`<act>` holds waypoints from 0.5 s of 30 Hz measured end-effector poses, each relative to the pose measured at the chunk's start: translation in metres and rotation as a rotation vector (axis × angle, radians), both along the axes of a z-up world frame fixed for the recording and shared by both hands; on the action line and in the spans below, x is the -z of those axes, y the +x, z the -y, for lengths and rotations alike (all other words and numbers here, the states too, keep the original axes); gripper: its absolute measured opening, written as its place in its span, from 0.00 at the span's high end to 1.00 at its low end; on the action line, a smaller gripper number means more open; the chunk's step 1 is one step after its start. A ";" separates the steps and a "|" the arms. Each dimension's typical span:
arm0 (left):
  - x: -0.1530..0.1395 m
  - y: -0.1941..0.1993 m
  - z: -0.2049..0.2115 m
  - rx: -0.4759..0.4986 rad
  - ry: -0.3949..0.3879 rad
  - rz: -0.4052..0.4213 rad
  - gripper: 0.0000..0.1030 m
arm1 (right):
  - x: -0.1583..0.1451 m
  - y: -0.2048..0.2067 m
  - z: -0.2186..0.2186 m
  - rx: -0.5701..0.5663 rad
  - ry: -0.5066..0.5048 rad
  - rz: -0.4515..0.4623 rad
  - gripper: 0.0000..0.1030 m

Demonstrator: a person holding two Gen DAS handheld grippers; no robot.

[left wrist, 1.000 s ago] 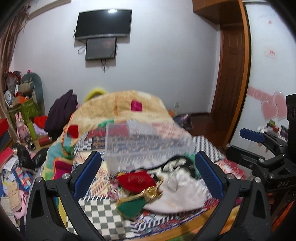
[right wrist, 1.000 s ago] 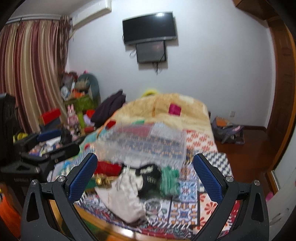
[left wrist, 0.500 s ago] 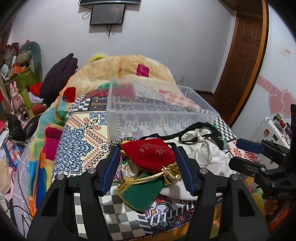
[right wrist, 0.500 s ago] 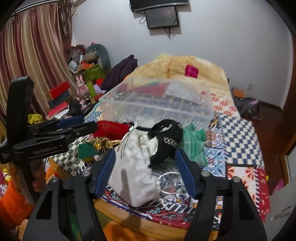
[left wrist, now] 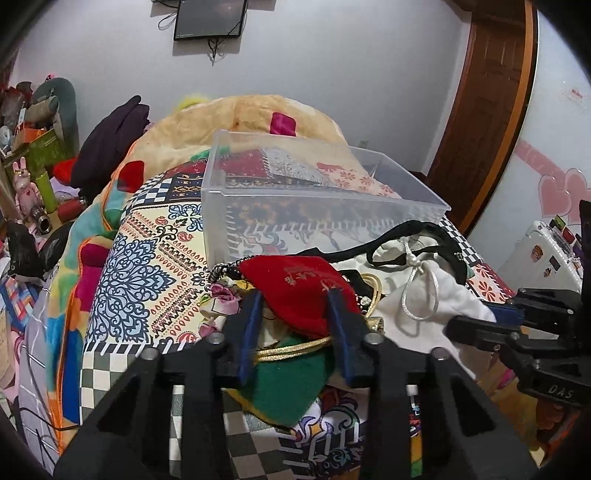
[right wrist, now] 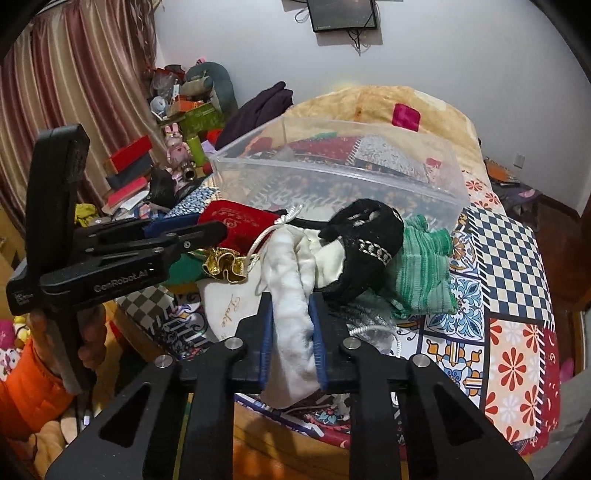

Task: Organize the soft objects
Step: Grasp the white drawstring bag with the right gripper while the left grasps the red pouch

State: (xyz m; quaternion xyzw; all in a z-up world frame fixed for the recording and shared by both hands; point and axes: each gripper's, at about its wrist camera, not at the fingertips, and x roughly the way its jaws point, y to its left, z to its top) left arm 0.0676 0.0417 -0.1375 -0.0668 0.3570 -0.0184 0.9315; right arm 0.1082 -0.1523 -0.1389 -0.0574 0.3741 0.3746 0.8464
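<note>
Left tongs (right wrist: 173, 230) read "GenRobot.AI"; white pouch (right wrist: 291, 332) beside "Take".

White walls (left wrist: 332, 66), wall TV (left wrist: 210, 16), wood door (left wrist: 484, 110), striped curtains (right wrist: 74, 81), patchwork bed (right wrist: 509, 258).

The green pouch (left wrist: 291, 384) lies mostly under the red pouch (left wrist: 299, 291) and behind the left tool (left wrist: 295, 314), so its outline cannot be told, and the gold lettering on the red one is too small to read. The lower end of the white drawstring bag (right wrist: 291, 332) is hidden behind the right tool (right wrist: 291, 325). The wall screen (left wrist: 210, 18) is cut off by the top edge, and the clutter (right wrist: 181, 99) beside the bed is too small to sort out.
</note>
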 end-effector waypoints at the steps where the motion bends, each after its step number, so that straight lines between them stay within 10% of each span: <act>1: 0.000 0.000 0.000 -0.002 0.008 0.001 0.82 | -0.002 -0.002 0.001 0.000 0.004 0.009 0.85; 15: -0.058 -0.033 -0.008 -0.017 -0.004 0.169 0.91 | -0.050 -0.016 0.007 0.006 0.123 0.118 0.89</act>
